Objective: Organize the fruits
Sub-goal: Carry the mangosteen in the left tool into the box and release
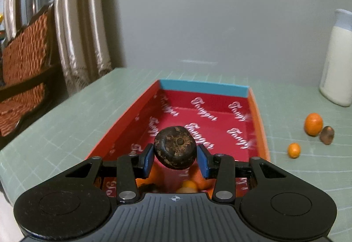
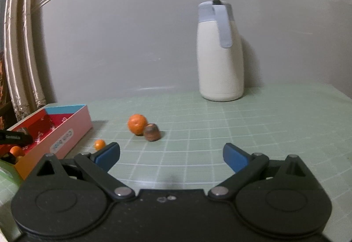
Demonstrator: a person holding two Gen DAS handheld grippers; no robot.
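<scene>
My left gripper point(image 1: 175, 159) is shut on a dark brown round fruit point(image 1: 175, 147) and holds it above the near end of a red box point(image 1: 132, 110) with a blue far wall. Orange fruits point(image 1: 189, 186) lie in the box under the gripper. On the green mat to the right lie a large orange point(image 1: 313, 124), a brown fruit point(image 1: 327, 135) touching it, and a small orange point(image 1: 294, 150). In the right wrist view my right gripper point(image 2: 171, 157) is open and empty above the mat, short of the large orange point(image 2: 136, 124), brown fruit point(image 2: 151, 132) and small orange point(image 2: 99, 144). The box point(image 2: 66, 132) is at the left.
A cream jug with a grey-blue lid point(image 2: 220, 53) stands at the back of the mat by the wall; it also shows in the left wrist view point(image 1: 337, 61). Curtains point(image 1: 81, 28) and a woven chair point(image 1: 24, 66) are beyond the table's left edge.
</scene>
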